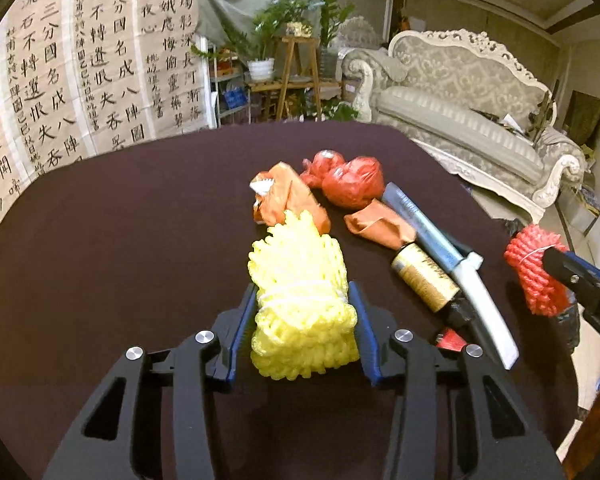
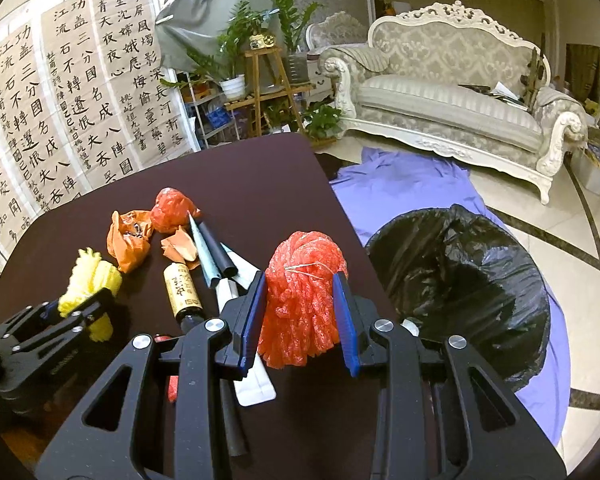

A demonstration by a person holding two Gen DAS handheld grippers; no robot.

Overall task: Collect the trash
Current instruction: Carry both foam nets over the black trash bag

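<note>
My left gripper (image 1: 302,292) is shut on a yellow foam net (image 1: 300,304) over the dark table (image 1: 120,240); the net also shows in the right wrist view (image 2: 90,280). My right gripper (image 2: 300,280) is shut on a red foam net (image 2: 302,292) near the table's right edge; it shows in the left wrist view (image 1: 534,268). On the table lie a red plastic bag (image 1: 350,180), orange wrappers (image 1: 288,196), a small brown bottle (image 1: 424,276) and a blue-white tube (image 1: 440,236). A bin lined with a black bag (image 2: 460,280) stands on the floor to the right.
A purple cloth (image 2: 400,184) lies on the tiled floor under the bin. A white ornate sofa (image 2: 452,104) stands behind. Calligraphy sheets (image 2: 60,100) hang at the left, and a wooden plant stand (image 2: 264,80) is beyond the table.
</note>
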